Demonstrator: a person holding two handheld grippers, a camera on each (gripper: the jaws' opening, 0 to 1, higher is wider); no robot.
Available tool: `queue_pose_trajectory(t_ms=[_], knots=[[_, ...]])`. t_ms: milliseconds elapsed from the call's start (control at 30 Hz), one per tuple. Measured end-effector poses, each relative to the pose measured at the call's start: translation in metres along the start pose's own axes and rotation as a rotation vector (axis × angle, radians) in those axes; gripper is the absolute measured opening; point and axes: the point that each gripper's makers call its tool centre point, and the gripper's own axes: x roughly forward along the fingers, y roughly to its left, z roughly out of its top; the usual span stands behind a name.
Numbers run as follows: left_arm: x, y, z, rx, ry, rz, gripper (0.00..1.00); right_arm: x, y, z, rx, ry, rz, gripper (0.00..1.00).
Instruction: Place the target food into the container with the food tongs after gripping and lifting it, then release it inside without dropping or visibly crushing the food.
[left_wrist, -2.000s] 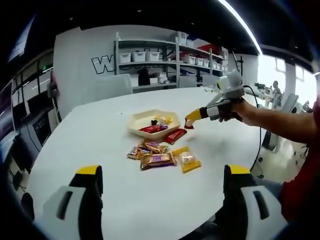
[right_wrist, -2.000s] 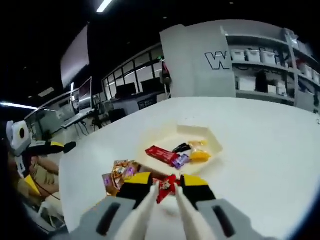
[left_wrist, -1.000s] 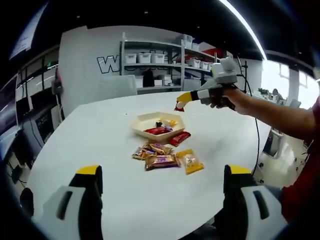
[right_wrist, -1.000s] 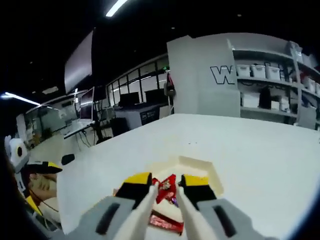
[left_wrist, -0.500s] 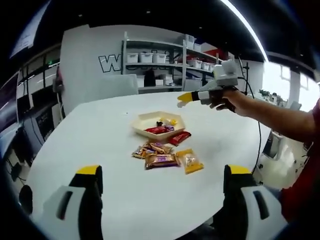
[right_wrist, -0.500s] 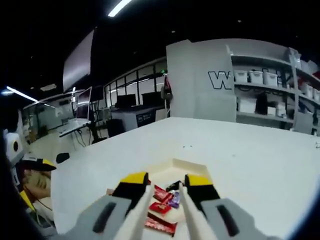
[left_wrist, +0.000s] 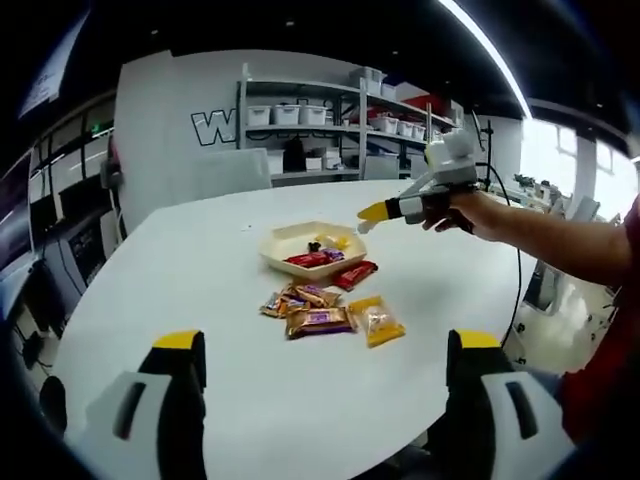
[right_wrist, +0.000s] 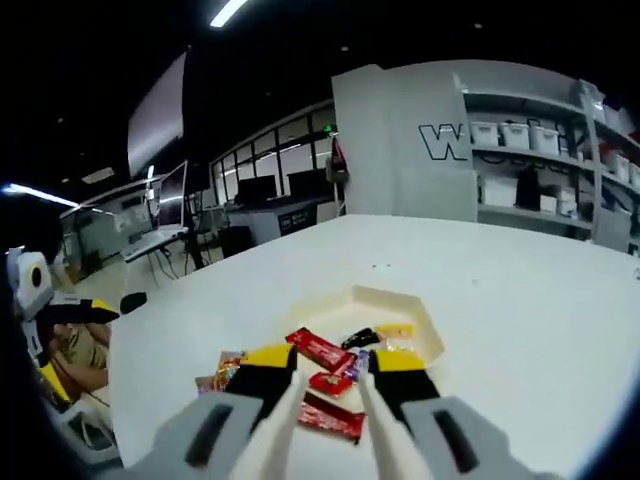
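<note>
My right tool (right_wrist: 322, 385) hangs released and empty over the tray (right_wrist: 432, 345), one small red candy (right_wrist: 329, 383) lying just below. My left tool (left_wrist: 320, 365) is spread wide, holding nothing. Four packets (left_wrist: 318, 321) sit on the bench (left_wrist: 200, 290) beside the tray, with open white surface toward every edge.

The left gripper (left_wrist: 320, 400) had its yellow-tipped fingers (left_wrist: 178, 345) spread wide over the white tabletop (left_wrist: 200, 300). Ahead, a cream hexagonal tray (left_wrist: 285, 240) held wrapped snacks, with a red bar (left_wrist: 354, 273) and more snack packets (left_wrist: 330, 315) just beside it. The right gripper (left_wrist: 385, 210), held in a hand (left_wrist: 450, 213), hung above the tray's far side.
</note>
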Motion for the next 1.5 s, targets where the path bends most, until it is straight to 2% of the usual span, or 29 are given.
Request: queue_pose_trajectory(t_ms=[167,367,600,933,1033,1167,1267,1333,1400,1500], knots=[[-0.003,0.003,0.001,-0.001,-0.005,0.009,0.98,0.004,0.001,-0.021,-0.016,0.042,-0.003,0.23],[-0.002,0.001,-0.001,0.000,0.000,0.007,0.98,0.007,0.000,-0.036,-0.034,0.060,-0.032,0.22],[-0.003,0.002,0.000,0.004,-0.004,0.007,0.98,0.006,0.000,-0.033,-0.018,0.043,-0.044,0.23],[-0.005,0.000,-0.002,0.008,0.002,0.005,0.98,0.004,-0.005,-0.034,0.026,-0.018,-0.118,0.23],[-0.005,0.002,-0.002,0.005,0.003,0.009,0.97,0.008,-0.005,-0.043,0.043,0.010,-0.122,0.23],[-0.006,0.002,-0.001,0.008,0.001,0.011,0.97,0.012,-0.004,-0.047,0.046,0.002,-0.129,0.23],[-0.006,0.003,-0.002,0.014,0.008,0.013,0.97,0.013,-0.005,-0.049,0.007,0.007,-0.140,0.22],[-0.006,0.003,-0.002,0.010,0.006,0.014,0.97,0.010,-0.005,-0.051,-0.010,0.033,-0.141,0.21],[-0.005,0.003,-0.002,0.009,0.005,0.012,0.97,0.005,-0.005,-0.052,0.038,0.049,-0.132,0.21],[-0.002,-0.001,-0.002,0.012,0.005,0.004,0.97,-0.002,-0.008,-0.054,0.051,0.052,-0.137,0.20]])
